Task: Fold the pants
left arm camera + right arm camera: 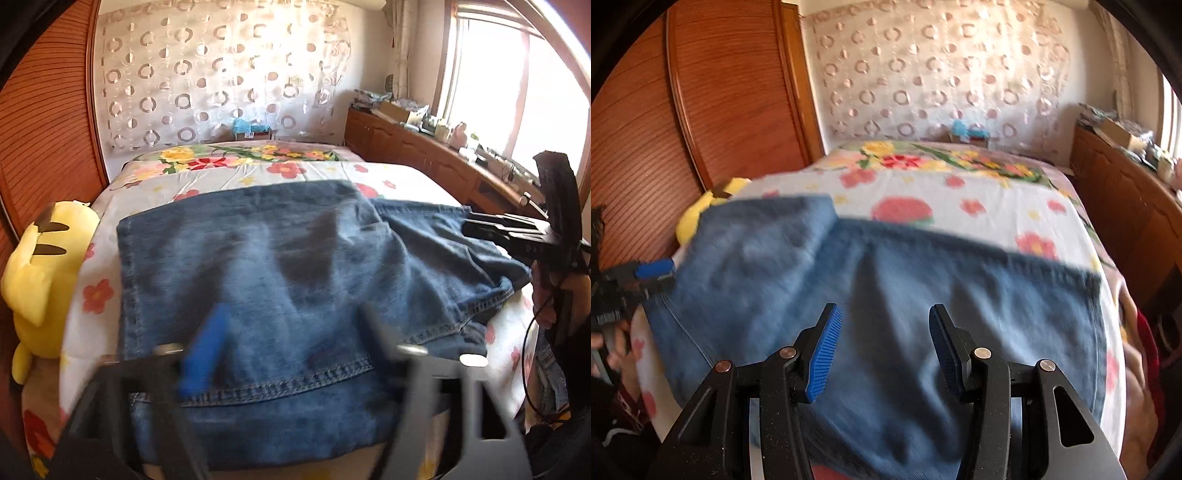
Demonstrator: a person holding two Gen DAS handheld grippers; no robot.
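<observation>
Blue denim pants (277, 258) lie folded over on the flowered bed sheet (314, 171), one layer across another, with a stitched hem near the front. My left gripper (291, 332) hovers low over the near part of the pants, blurred, jaws wide apart and nothing between them. In the right wrist view the pants (923, 288) fill the middle. My right gripper (884, 310) is above them with its blue pads (823, 354) apart and no cloth pinched. Each gripper also shows in the other's view: the right gripper (491, 230) at the pants' right edge, the left gripper (655, 271) at their left edge.
A yellow plush toy (40, 266) sits at the bed's left side against a wooden slatted door (44, 122). A long wooden cabinet (424, 147) with clutter on top runs along the right under a bright window. A person's hand (605, 343) holds the left gripper.
</observation>
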